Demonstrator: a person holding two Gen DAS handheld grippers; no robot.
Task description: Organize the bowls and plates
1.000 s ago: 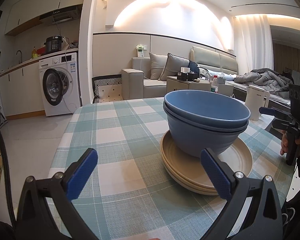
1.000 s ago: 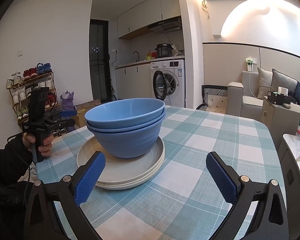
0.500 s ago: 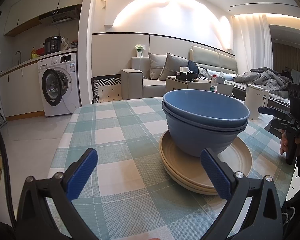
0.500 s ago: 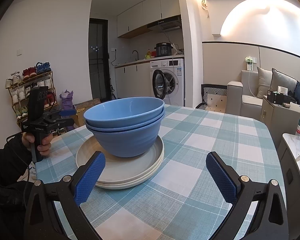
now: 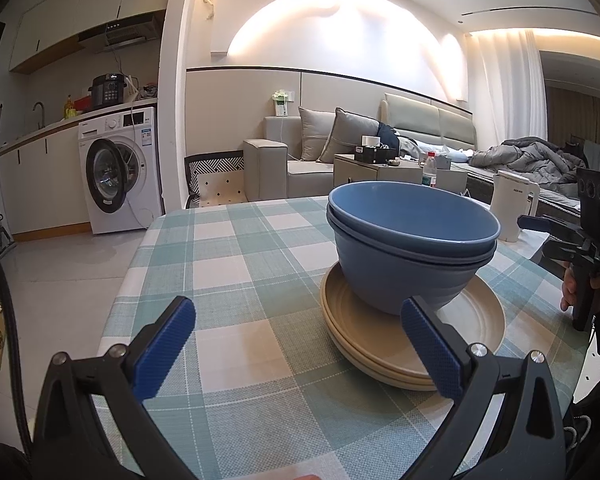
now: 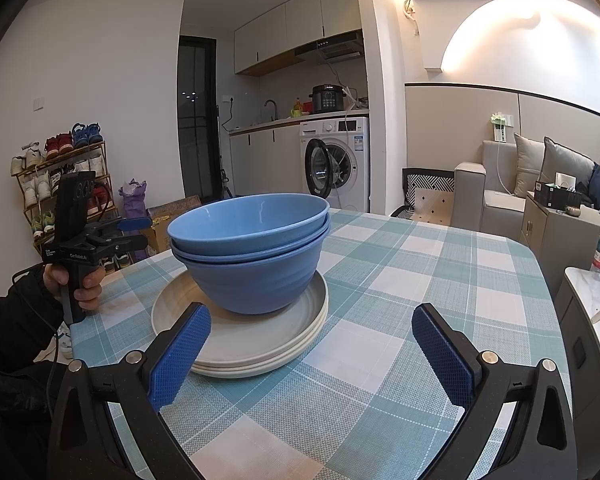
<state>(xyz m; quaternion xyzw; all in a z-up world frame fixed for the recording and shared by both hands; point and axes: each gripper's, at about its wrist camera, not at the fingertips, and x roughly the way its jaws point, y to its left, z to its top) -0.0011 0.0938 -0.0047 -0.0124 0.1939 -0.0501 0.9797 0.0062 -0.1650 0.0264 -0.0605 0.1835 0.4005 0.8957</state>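
Room: kitchen and sitting area are seen behind a table (image 5: 228,264) covered in a green-and-white check cloth; a washing machine (image 5: 118,170) and a sofa (image 5: 296,160) stand well beyond its far edge.
Task things: two blue bowls (image 5: 410,240), nested one in the other, are set on a stack of beige plates (image 5: 476,320) toward the middle of the table.
Left hand-held gripper (image 5: 296,346): jaws are spread wide and nothing is held; it is kept low above the near cloth, with its right finger pad (image 5: 428,354) overlapping the plate rim in view, contact not confirmed.
Right hand-held gripper (image 6: 310,356): jaws likewise spread and empty, facing the stack from the opposite side; its left finger pad (image 6: 178,356) is seen in front of the plate edge.
Step in hand: the pile appears already sorted, so a lift or shift of the whole stack is judged likely.
Doing it well: the plates should be taken at opposite rims, level, so that the bowls are not tipped off.
Edges: the stack is judged closer to the person's side than to the far edge.
Open room: bare cloth lies beyond and beside the stack; a white kettle (image 5: 514,206) stands past the table's right side.
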